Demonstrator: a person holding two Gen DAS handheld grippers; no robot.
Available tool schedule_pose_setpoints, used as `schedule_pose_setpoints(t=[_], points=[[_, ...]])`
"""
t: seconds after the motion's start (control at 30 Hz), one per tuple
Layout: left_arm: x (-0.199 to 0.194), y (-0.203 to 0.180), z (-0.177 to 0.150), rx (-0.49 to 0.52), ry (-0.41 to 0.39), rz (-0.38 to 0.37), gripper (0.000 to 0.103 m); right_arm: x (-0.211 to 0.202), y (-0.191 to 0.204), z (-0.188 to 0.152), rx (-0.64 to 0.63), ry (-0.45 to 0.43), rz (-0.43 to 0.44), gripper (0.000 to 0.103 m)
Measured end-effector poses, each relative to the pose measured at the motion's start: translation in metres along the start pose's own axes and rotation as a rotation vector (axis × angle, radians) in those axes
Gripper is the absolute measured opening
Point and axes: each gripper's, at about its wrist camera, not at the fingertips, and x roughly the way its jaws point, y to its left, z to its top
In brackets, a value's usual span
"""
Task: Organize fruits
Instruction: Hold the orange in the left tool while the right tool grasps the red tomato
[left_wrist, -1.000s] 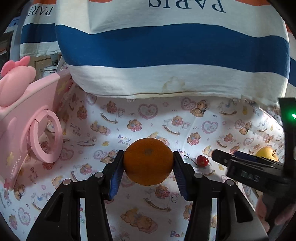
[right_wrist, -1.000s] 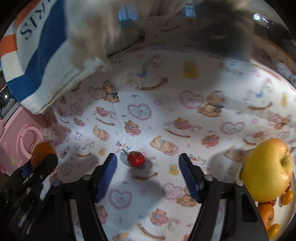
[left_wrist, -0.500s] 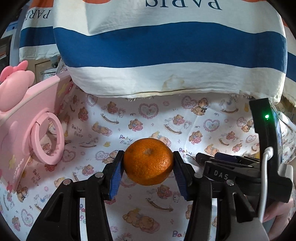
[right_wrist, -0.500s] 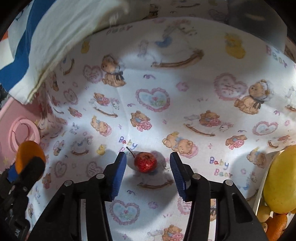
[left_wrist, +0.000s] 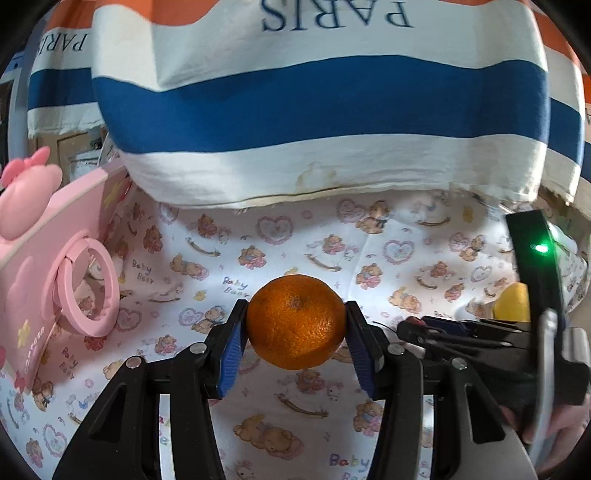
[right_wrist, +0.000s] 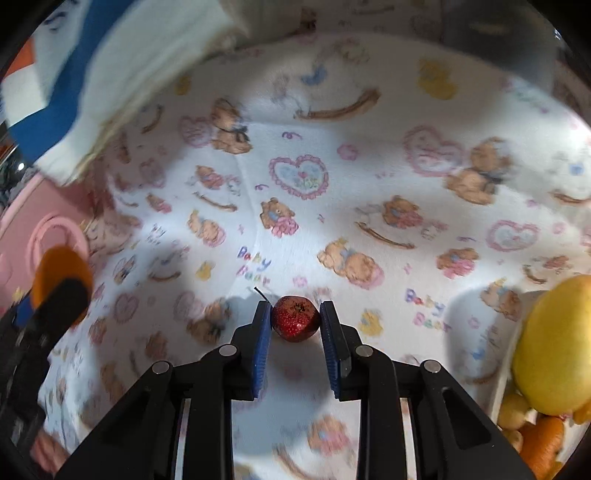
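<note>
Left tool (left_wrist: 295, 325) clamped on a mandarin orange (left_wrist: 296, 321), blue pads pressed to both sides, fruit held clear above the surface (left_wrist: 280, 236), which is covered in a white cloth printed with teddy bears, hearts and "Baby Bear" lettering.

Right tool (right_wrist: 295, 319) narrowed almost fully around a small red cherry-like fruit (right_wrist: 295, 322), pads touching it on left and right, thin dark stem (right_wrist: 260, 294) sticking out to the far left. Fruit low against the printed cloth; cannot tell whether lifted or resting.

From the left wrist view, right tool's black body (left_wrist: 480, 336) just right of the held orange, green light (left_wrist: 541, 248) glowing on its upright part, part of a hand (left_wrist: 546, 432) at the near right edge. Yellow apple (left_wrist: 511, 302) partly hidden behind that body.

From the right wrist view, same yellow apple (right_wrist: 550, 347) at the right edge, sitting in a white tray (right_wrist: 504, 373) with smaller orange and yellow fruits (right_wrist: 543, 439) beneath it. Orange in the left tool visible at far left, blurred.

Pink toy box (left_wrist: 55, 258) with a round pink ring (left_wrist: 90, 286) at the left. Striped blue, white and orange cloth marked "PARIS" (left_wrist: 317, 110) across the far side.
</note>
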Motion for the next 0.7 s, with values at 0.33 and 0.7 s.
schedule_pose_setpoints(t=[0.33,0.7], points=[[-0.030,-0.022,-0.003,0.077,-0.076,-0.074,0.050,-0.113,-0.027,-0.051,-0.077,-0.211,0.025,0.028],[-0.041,-0.078,-0.025,0.267,-0.101,-0.138,0.050,-0.197,-0.104,-0.091,-0.068,-0.359,-0.137,0.028]])
